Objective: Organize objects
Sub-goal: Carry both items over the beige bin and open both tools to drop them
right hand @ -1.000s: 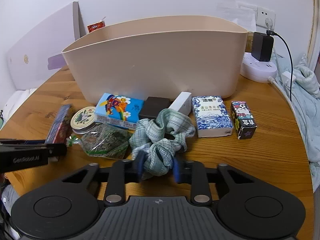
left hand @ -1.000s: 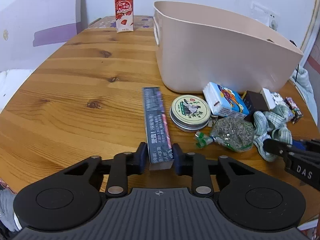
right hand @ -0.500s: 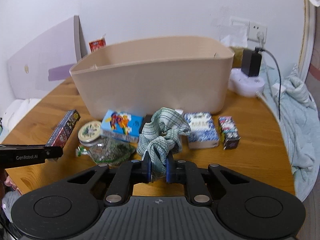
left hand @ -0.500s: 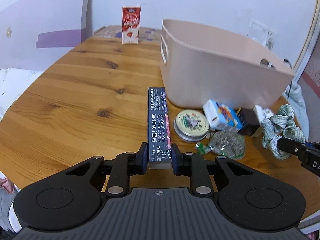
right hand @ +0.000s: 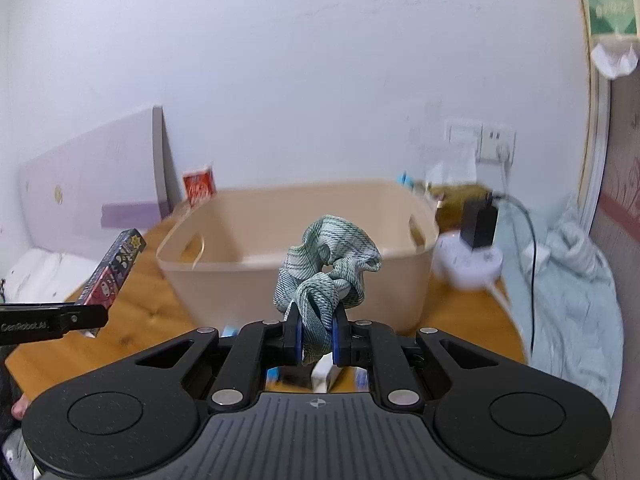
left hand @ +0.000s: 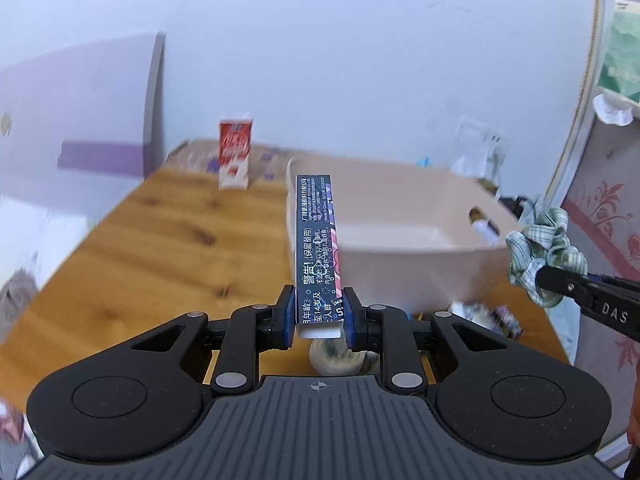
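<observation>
My left gripper (left hand: pixel 319 312) is shut on a long dark printed box (left hand: pixel 316 240) and holds it in the air, its far end over the near left corner of the beige bin (left hand: pixel 400 248). My right gripper (right hand: pixel 316 336) is shut on a green checked scrunchie (right hand: pixel 328 256), raised in front of the bin (right hand: pixel 248 248). In the right wrist view the left gripper (right hand: pixel 90 316) and its box (right hand: pixel 114 268) show at the left. In the left wrist view the right gripper (left hand: pixel 560 282) and the scrunchie (left hand: pixel 540 252) show at the right.
A round tin (left hand: pixel 334 356) and other small items lie on the wooden table (left hand: pixel 168 248) below the grippers. A red milk carton (left hand: pixel 235 158) stands at the back. A white power strip with a black charger (right hand: pixel 478 224) sits right of the bin. A bed lies to the right.
Both grippers have risen from the table with their objects, to about the height of the bin's rim. The small items are now below and mostly hidden.
</observation>
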